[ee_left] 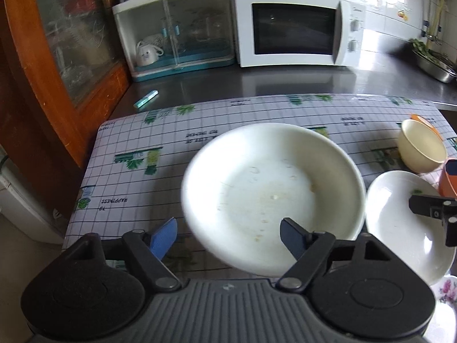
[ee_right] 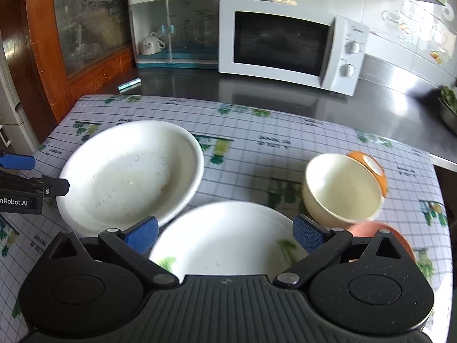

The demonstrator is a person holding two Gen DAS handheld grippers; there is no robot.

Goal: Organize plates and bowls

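Note:
A large white deep plate (ee_left: pixel 271 194) with food smears sits on the checked tablecloth; it also shows in the right wrist view (ee_right: pixel 128 171). My left gripper (ee_left: pixel 228 235) is open, its blue pads on either side of the plate's near rim. A smaller white plate with a green leaf print (ee_right: pixel 225 243) lies to its right, also in the left wrist view (ee_left: pixel 400 228). My right gripper (ee_right: pixel 225 233) is open above this plate's near part. A cream bowl with an orange outside (ee_right: pixel 342 188) stands behind it, and an orange bowl (ee_right: pixel 380 230) is partly hidden by my right finger.
The tablecloth-covered table (ee_right: pixel 257 143) meets a steel counter holding a white microwave (ee_right: pixel 288 45), a clear cup cabinet (ee_right: pixel 174 28) and a small teal object (ee_right: pixel 129 83). A wooden cabinet (ee_left: pixel 57 57) stands left. A steel basin of greens (ee_left: pixel 434 63) is far right.

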